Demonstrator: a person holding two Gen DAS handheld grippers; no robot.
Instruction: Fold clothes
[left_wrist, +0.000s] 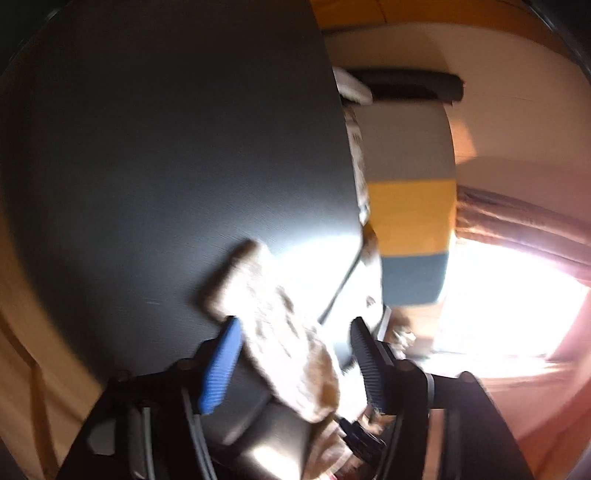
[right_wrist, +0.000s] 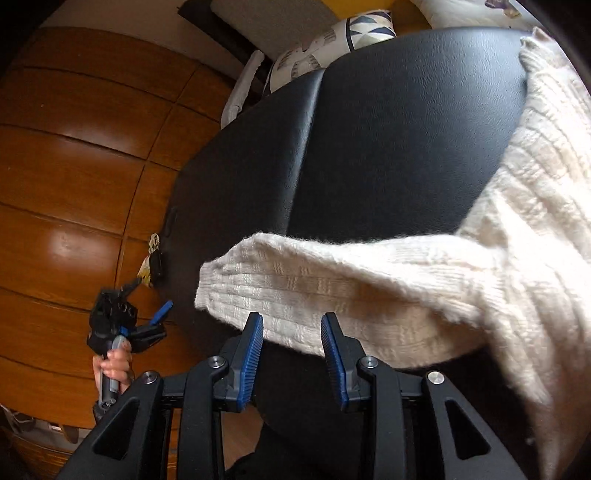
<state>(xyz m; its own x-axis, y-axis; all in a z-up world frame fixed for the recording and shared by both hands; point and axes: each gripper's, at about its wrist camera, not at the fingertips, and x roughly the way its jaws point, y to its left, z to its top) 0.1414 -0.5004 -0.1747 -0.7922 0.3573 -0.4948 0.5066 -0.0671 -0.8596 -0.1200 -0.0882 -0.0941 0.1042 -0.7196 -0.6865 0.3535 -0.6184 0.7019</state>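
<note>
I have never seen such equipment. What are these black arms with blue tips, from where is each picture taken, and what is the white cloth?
There is no robot here. A person holds a tool in each hand: a two-finger clamp with a small wide-angle camera that looks along its fingers. The blurred picture comes from the left hand-held gripper, the sharp one from the right hand-held gripper. At the left of the sharp picture you also see the person's hand holding the left tool.

On the black padded table lies a cream knitted sweater, which is to be folded. Its sleeve reaches the right tool's fingertips. In the blurred picture, knitted cloth also lies between the left tool's fingers. Both tools stand open, so nothing is clamped.
</note>
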